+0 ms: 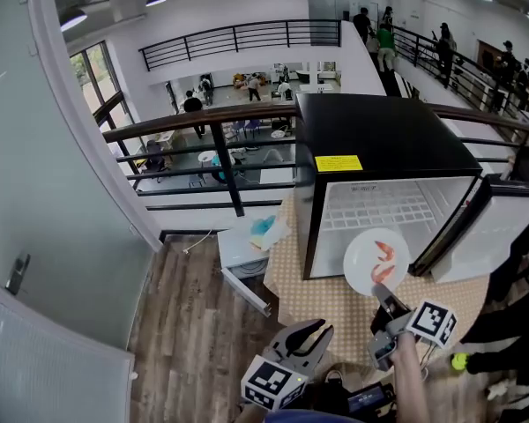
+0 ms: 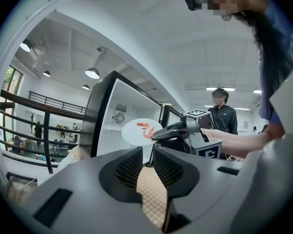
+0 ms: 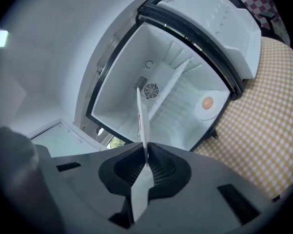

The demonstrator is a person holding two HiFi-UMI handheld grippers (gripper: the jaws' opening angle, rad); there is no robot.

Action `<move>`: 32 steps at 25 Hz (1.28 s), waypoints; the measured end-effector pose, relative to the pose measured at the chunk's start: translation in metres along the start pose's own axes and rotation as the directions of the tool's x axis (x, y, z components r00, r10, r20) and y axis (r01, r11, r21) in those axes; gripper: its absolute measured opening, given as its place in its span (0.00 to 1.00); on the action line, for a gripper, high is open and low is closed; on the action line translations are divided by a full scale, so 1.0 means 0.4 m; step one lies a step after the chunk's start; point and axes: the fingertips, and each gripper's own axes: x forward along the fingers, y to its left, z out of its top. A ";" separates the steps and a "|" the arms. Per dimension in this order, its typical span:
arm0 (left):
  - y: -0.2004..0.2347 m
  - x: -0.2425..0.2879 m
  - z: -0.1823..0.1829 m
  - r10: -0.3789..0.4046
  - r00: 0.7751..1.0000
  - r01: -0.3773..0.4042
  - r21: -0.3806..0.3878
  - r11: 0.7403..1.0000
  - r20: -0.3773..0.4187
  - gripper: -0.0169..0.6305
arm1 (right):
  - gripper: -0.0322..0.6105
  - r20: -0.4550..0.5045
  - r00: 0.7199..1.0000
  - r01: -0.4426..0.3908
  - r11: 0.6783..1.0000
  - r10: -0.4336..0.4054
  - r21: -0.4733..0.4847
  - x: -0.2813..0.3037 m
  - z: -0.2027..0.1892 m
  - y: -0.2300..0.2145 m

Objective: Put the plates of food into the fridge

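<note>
A black mini fridge (image 1: 383, 139) stands on the checked tablecloth with its door (image 1: 494, 236) swung open to the right. My right gripper (image 1: 386, 300) is shut on the rim of a white plate of shrimp (image 1: 376, 261) and holds it in front of the open compartment. In the right gripper view the plate (image 3: 141, 116) shows edge-on between the pads of the right gripper (image 3: 146, 162). Inside the fridge (image 3: 122, 77) lies another plate with an egg-like food (image 3: 208, 104). My left gripper (image 1: 307, 331) hangs open and empty, low at the table's near edge. From the left gripper (image 2: 146, 161) view the plate (image 2: 141, 131) shows ahead.
The checked cloth (image 1: 335, 307) covers the table below the fridge. A small white cabinet (image 1: 247, 236) stands to the fridge's left. A dark railing (image 1: 212, 139) runs behind, with a lower floor beyond. A person (image 2: 222, 113) stands to the right of the fridge.
</note>
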 end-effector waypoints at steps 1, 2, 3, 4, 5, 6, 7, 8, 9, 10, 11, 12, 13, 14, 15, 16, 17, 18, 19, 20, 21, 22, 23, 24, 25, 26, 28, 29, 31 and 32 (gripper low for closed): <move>-0.001 0.008 0.005 0.004 1.000 -0.004 0.002 1.000 0.000 0.13 | 0.09 -0.008 1.000 -0.008 1.000 0.008 -0.004 0.012 0.012 0.006; -0.001 0.017 0.011 0.009 1.000 -0.009 0.003 1.000 0.002 0.13 | 0.09 -0.018 1.000 -0.018 1.000 0.018 -0.009 0.025 0.024 0.012; 0.000 0.026 0.017 0.014 1.000 -0.014 0.005 1.000 0.005 0.13 | 0.09 -0.029 0.999 -0.028 0.999 0.028 -0.015 0.039 0.035 0.017; 0.001 0.036 0.023 0.021 1.000 -0.021 0.007 1.000 0.007 0.13 | 0.09 -0.039 0.999 -0.036 0.999 0.035 -0.024 0.055 0.046 0.021; 0.002 0.046 0.027 0.028 1.000 -0.028 0.007 1.000 0.010 0.13 | 0.09 -0.050 0.998 -0.042 0.999 0.040 -0.033 0.071 0.056 0.025; 0.003 0.055 0.030 0.036 0.999 -0.036 0.006 0.999 0.011 0.13 | 0.09 -0.060 0.997 -0.047 0.998 0.045 -0.040 0.086 0.065 0.028; 0.003 0.064 0.032 0.043 0.999 -0.043 0.005 0.999 0.012 0.13 | 0.09 -0.071 0.996 -0.054 0.998 0.050 -0.044 0.102 0.073 0.032; 0.003 0.073 0.033 0.050 0.999 -0.050 0.004 0.999 0.012 0.13 | 0.09 -0.083 0.995 -0.062 0.997 0.059 -0.045 0.118 0.079 0.036; 0.002 0.081 0.035 0.057 0.998 -0.057 0.004 0.998 0.011 0.13 | 0.09 -0.094 0.993 -0.073 0.996 0.068 -0.045 0.134 0.086 0.041; 0.002 0.089 0.037 0.062 0.998 -0.062 0.005 0.998 0.010 0.13 | 0.09 -0.104 0.991 -0.084 0.996 0.079 -0.043 0.151 0.093 0.046; 0.002 0.098 0.039 0.068 0.998 -0.068 0.006 0.998 0.009 0.13 | 0.09 -0.113 0.990 -0.095 0.995 0.090 -0.039 0.166 0.101 0.052; 0.003 0.106 0.040 0.074 0.997 -0.074 0.007 0.997 0.009 0.13 | 0.09 -0.121 0.987 -0.107 0.994 0.102 -0.033 0.182 0.109 0.056; 0.004 0.115 0.041 0.081 0.997 -0.081 0.008 0.997 0.009 0.13 | 0.09 -0.129 0.985 -0.119 0.993 0.116 -0.023 0.198 0.117 0.061; 0.005 0.123 0.041 0.089 0.996 -0.089 0.008 0.996 0.010 0.13 | 0.09 -0.136 0.982 -0.134 0.991 0.132 -0.006 0.215 0.122 0.066; 0.008 0.131 0.042 0.097 0.995 -0.097 0.008 0.995 0.012 0.13 | 0.09 -0.142 0.979 -0.149 0.989 0.149 0.016 0.232 0.128 0.071; 0.009 0.138 0.042 0.104 0.994 -0.104 0.009 0.995 0.013 0.13 | 0.09 -0.146 0.975 -0.163 0.986 0.167 0.040 0.249 0.134 0.075; 0.010 0.146 0.042 0.110 0.994 -0.110 0.012 0.994 0.012 0.13 | 0.09 -0.150 0.971 -0.177 0.982 0.185 0.067 0.265 0.140 0.077; 0.010 0.153 0.041 0.115 0.993 -0.115 0.015 0.993 0.011 0.13 | 0.09 -0.155 0.968 -0.185 0.978 0.198 0.095 0.279 0.145 0.076; 0.009 0.159 0.041 0.119 0.993 -0.119 0.017 0.993 0.009 0.13 | 0.09 -0.162 0.965 -0.186 0.975 0.205 0.121 0.292 0.149 0.073; 0.008 0.164 0.040 0.123 0.992 -0.123 0.018 0.992 0.007 0.13 | 0.09 -0.170 0.963 -0.185 0.972 0.209 0.147 0.304 0.152 0.069; 0.007 0.169 0.039 0.126 0.992 -0.126 0.020 0.992 0.005 0.13 | 0.09 -0.177 0.961 -0.183 0.968 0.212 0.170 0.316 0.153 0.065; 0.007 0.173 0.038 0.129 0.992 -0.129 0.022 0.991 0.002 0.13 | 0.09 -0.182 0.960 -0.179 0.966 0.213 0.186 0.329 0.153 0.061; 0.006 0.177 0.037 0.132 0.991 -0.131 0.024 0.991 -0.001 0.13 | 0.09 -0.185 0.960 -0.174 0.966 0.210 0.194 0.340 0.155 0.056; 0.004 0.182 0.036 0.134 0.991 -0.134 0.026 0.991 -0.003 0.13 | 0.09 -0.188 0.961 -0.167 0.967 0.203 0.192 0.350 0.157 0.049; 0.001 0.186 0.036 0.137 0.991 -0.137 0.027 0.990 -0.004 0.13 | 0.09 -0.191 0.962 -0.158 0.970 0.194 0.187 0.358 0.159 0.043; -0.001 0.190 0.037 0.140 0.990 -0.139 0.028 0.990 -0.005 0.13 | 0.09 -0.195 0.963 -0.152 0.971 0.188 0.186 0.365 0.162 0.036; -0.005 0.196 0.037 0.146 0.989 -0.145 0.029 0.989 -0.007 0.13 | 0.09 -0.198 0.961 -0.150 0.965 0.193 0.214 0.374 0.167 0.028; -0.005 0.199 0.037 0.149 0.989 -0.149 0.029 0.988 -0.008 0.13 | 0.09 -0.198 0.959 -0.153 0.960 0.201 0.233 0.378 0.169 0.026; -0.006 0.205 0.034 0.157 0.988 -0.157 0.030 0.987 -0.012 0.13 | 0.09 -0.202 0.955 -0.162 0.955 0.215 0.249 0.385 0.173 0.025; -0.005 0.207 0.032 0.161 0.987 -0.160 0.030 0.987 -0.015 0.13 | 0.10 -0.207 0.953 -0.166 0.955 0.219 0.246 0.388 0.175 0.026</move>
